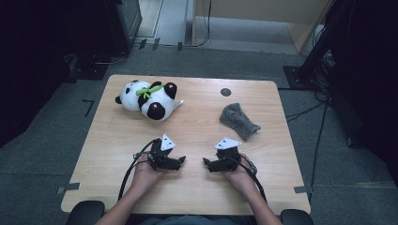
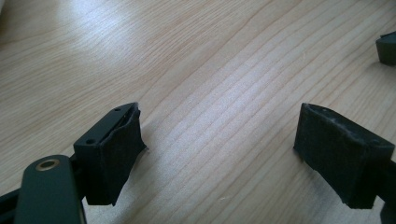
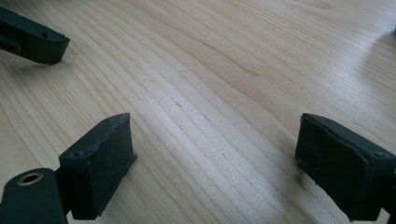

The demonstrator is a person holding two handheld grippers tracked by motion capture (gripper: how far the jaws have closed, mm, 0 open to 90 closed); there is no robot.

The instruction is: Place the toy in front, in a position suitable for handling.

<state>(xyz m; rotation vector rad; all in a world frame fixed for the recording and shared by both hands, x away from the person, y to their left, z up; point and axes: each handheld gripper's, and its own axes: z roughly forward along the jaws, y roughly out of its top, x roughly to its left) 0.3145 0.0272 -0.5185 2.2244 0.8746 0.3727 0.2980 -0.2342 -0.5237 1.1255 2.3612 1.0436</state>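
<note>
On the wooden table (image 1: 197,126) a plush panda (image 1: 149,99) lies at the back left, black and white with a green ribbon. A grey knitted cloth piece (image 1: 239,120) lies at the right. My left gripper (image 1: 181,160) rests low near the front, pointing right, its jaws open over bare wood (image 2: 219,135). Facing it, my right gripper (image 1: 205,162) points left, jaws also open with nothing between them (image 3: 215,140). Each gripper view catches the tip of the other gripper: the right one's (image 2: 386,46) and the left one's (image 3: 32,39).
A small dark round grommet (image 1: 225,92) sits in the table near the back edge. Dark stands and cables (image 1: 324,56) flank the table on the grey carpet. Bare wood lies between the panda, the cloth and the grippers.
</note>
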